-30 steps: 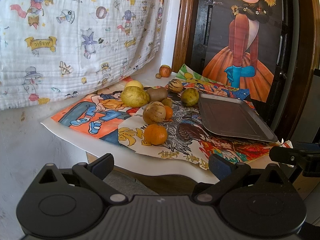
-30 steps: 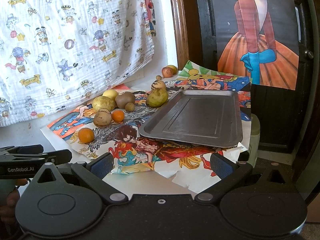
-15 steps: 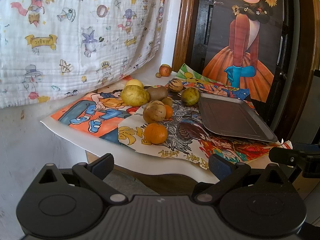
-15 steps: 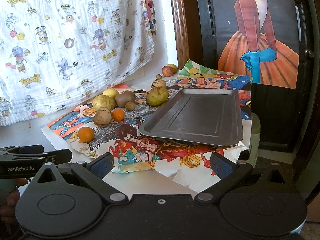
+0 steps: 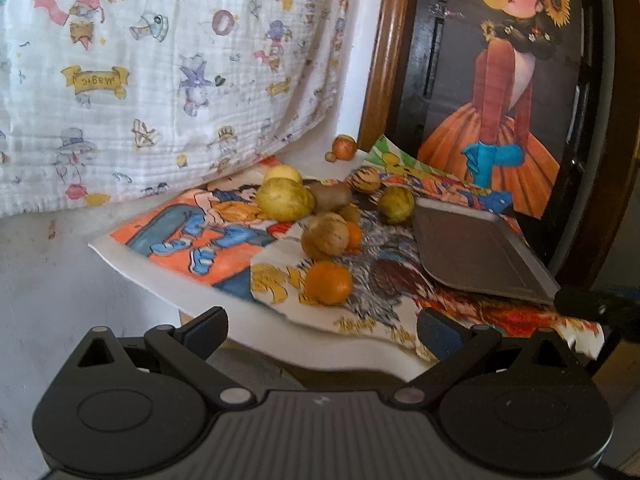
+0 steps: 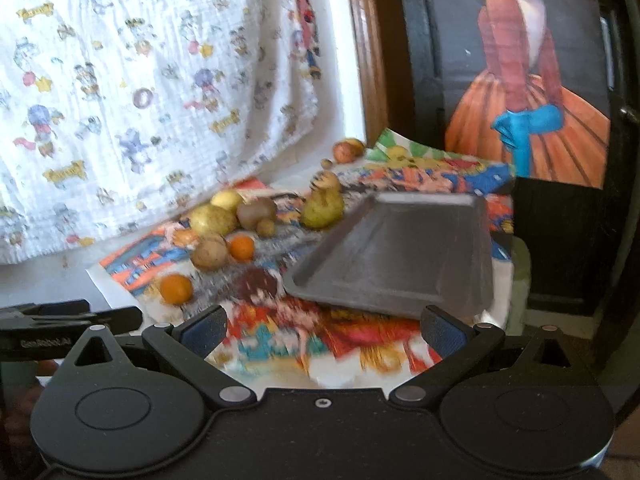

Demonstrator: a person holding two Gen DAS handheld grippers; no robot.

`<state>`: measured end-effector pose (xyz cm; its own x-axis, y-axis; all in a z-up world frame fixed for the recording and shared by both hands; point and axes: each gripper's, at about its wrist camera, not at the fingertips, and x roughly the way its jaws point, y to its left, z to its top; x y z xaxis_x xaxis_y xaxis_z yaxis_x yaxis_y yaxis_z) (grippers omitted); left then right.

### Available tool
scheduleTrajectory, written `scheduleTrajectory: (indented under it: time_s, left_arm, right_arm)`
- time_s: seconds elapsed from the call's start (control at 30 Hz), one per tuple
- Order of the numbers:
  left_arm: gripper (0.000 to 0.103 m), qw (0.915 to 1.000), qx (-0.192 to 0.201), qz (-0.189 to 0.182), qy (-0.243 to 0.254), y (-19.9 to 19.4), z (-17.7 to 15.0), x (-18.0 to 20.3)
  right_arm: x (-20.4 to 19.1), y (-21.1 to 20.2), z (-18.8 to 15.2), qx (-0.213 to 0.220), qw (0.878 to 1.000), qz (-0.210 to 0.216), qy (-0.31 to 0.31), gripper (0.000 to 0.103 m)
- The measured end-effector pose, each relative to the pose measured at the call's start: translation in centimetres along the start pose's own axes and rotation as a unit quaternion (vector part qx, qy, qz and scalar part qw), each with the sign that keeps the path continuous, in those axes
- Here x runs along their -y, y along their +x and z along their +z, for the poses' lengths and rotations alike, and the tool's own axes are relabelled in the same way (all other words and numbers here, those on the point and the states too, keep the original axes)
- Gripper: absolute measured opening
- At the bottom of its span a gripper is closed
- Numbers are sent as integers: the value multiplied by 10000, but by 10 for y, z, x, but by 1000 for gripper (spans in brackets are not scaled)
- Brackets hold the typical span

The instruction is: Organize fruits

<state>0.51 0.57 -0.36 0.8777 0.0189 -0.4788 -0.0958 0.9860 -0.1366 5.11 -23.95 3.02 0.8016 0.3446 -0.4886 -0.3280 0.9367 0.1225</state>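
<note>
Several fruits lie loose on a small table covered with cartoon posters. Nearest is an orange (image 5: 328, 282) (image 6: 176, 289); behind it sit a brown round fruit (image 5: 325, 235), a small orange (image 6: 241, 248), a yellow-green pear (image 5: 283, 199) and a kiwi (image 5: 331, 195). An empty dark metal tray (image 5: 476, 255) (image 6: 404, 256) rests on the right half of the table. My left gripper (image 5: 322, 330) hangs open in front of the table edge, short of the orange. My right gripper (image 6: 322, 330) is open too, just before the tray's near rim.
A red apple (image 5: 345, 147) and a small nut sit at the table's back by the wooden door frame (image 5: 380, 52). A printed white cloth (image 5: 160, 72) hangs on the left wall. A dark door with a painted figure stands behind the tray.
Both grippers have moved forward toward the table, so the fruits and the tray appear larger and lower. The right wrist view is motion-blurred. No fruit has moved.
</note>
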Motion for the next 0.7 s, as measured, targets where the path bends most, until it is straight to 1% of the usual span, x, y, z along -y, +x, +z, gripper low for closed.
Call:
scheduleTrajectory:
  time_s: [0.1,0.2,0.3,0.43,0.53,0.63,0.7]
  left_arm:
    - [103,10000,51,7,70,8,11,-3]
    - [103,9998,33,-60,173,17,18,-3]
    - [103,9997,-3,-81,216,27,21,-3]
    - [103,9998,-114,-104,126,40,25,-5]
    - [102,9998,-180,-121,34,48,27,-7]
    - [100,9997,-198,-115,-33,54,28,-9]
    - [97,9996,-245,-106,-55,59,28,-9]
  right_arm:
    - [1,10,22,-38,9993,372,-64,103]
    - [2,30,49,-362,9951,918,-92,103]
    - [-7,51,74,-601,9889,1324,-314,103]
    - [-20,78,103,-824,9815,1639,-550,103]
    - [-29,102,117,-1107,9739,1892,-593,103]
    - [-32,132,125,-1589,9633,2127,-405,103]
    - [-34,153,125,-1953,9565,2159,-159,103]
